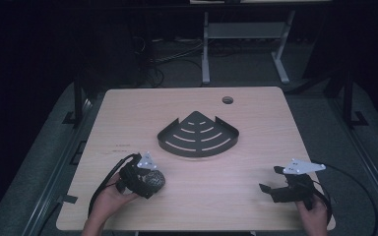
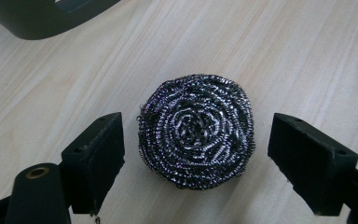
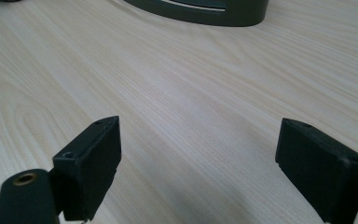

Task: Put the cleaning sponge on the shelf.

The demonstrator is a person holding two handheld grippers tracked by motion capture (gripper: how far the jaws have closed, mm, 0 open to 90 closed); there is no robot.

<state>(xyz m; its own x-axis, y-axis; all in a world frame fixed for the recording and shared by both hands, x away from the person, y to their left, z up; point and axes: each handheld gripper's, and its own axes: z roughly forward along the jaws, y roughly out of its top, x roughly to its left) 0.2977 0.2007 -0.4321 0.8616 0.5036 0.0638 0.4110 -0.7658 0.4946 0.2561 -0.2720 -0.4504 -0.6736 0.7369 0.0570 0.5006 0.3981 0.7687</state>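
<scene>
- Steel-wool scrubber (image 2: 196, 131) lies flat on tabletop (image 1: 256, 103), near front-left, betw. the left tongs (image 2: 196, 158)' jaws – spread, not yet touching it.
- Looks light, springy, coils snaggy not slick; squeeze across its round sides, it'll give a bit.
- Right tongs (image 3: 205, 163) released, nothing betw. them.
- Dark corner rack (image 1: 198, 135) sits mid-tabletop, apart.
</scene>
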